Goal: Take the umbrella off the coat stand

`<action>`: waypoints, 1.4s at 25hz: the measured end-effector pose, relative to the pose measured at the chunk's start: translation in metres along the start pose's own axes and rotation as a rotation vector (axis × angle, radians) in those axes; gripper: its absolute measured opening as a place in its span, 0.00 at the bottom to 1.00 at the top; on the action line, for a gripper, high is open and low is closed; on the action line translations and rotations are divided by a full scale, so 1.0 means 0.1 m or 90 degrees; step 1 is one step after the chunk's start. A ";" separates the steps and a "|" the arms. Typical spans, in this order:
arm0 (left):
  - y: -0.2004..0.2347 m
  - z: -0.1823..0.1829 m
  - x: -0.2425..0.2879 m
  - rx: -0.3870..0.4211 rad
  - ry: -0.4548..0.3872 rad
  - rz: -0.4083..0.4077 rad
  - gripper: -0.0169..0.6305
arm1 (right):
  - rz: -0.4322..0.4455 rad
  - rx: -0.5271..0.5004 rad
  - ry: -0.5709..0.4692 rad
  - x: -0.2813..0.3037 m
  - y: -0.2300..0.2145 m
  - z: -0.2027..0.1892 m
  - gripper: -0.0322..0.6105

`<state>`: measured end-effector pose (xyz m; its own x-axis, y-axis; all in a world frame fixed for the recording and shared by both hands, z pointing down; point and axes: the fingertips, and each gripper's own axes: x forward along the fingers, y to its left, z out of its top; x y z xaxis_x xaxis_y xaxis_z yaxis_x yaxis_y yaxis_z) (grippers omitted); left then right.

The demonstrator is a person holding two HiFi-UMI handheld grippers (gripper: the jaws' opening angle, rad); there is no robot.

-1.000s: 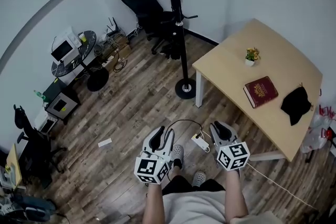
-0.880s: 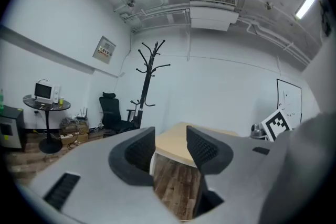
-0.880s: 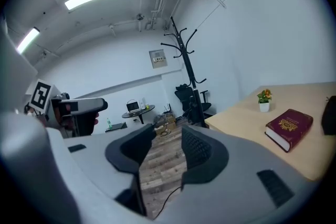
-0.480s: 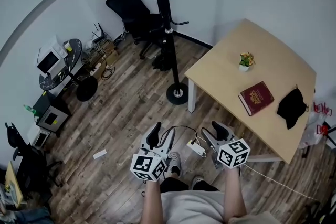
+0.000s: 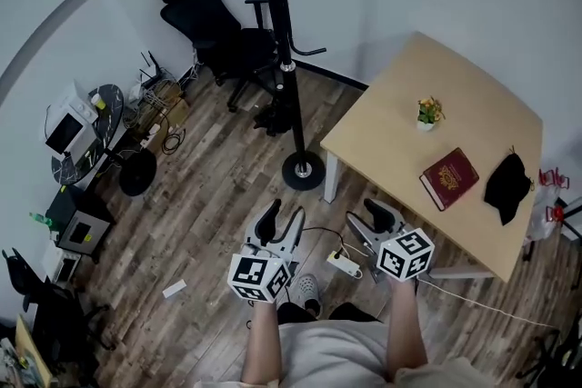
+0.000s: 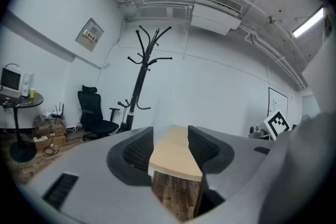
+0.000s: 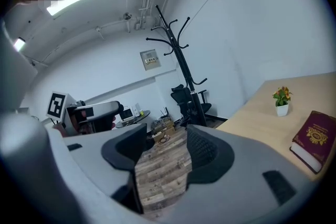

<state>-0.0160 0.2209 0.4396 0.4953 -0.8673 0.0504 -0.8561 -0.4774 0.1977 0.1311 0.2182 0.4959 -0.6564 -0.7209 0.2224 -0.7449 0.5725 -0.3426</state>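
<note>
A person is standing on a wood-plank floor [image 5: 209, 195], holding a set of two-jaw tongs in each hand, low in front of the body. The left gripper [image 5: 282, 221] is pointing out level. In its own view, the left gripper [image 6: 170, 145] is showing jaws that have just been opening and are standing wide apart with nothing between them. Only a distant table edge and floor are showing through the gap. The right gripper [image 5: 366, 221] is tilting slightly downward. Seen from its own camera, the right gripper [image 7: 161, 153] is also showing jaws that have just been opening. They are apart and gripping nothing, with floor planks showing between them. A tall black coat stand [image 5: 280, 41] is standing upright ahead of both grippers and well apart from them. Its round base is resting on the floor just beside the corner of a pale wooden table [image 5: 400, 150]. I cannot tell where the umbrella is. A crumpled black object [image 5: 507, 183] is lying near the table's right edge, beside a red book [image 5: 451, 178], and I cannot say whether it is the umbrella. A small potted plant [image 5: 428, 112] is sitting further back on the table, and a black office chair [image 5: 214, 23] is standing by the wall near the stand.
</note>
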 end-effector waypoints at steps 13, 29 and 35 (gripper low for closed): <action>1.05 0.03 -0.02 -0.018 0.011 0.027 0.35 | -0.019 0.011 0.011 0.74 0.18 -0.05 0.44; 1.85 0.11 0.19 0.001 0.024 0.089 0.35 | 0.050 -0.012 0.047 1.80 0.12 0.13 0.44; 2.17 0.28 0.52 0.014 0.024 0.094 0.34 | 0.061 -0.012 0.027 2.29 0.01 0.41 0.43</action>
<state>-0.1802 0.0679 0.4578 0.3688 -0.9224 0.1147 -0.9228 -0.3486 0.1643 -0.0154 0.0378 0.5088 -0.7288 -0.6458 0.2274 -0.6804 0.6458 -0.3466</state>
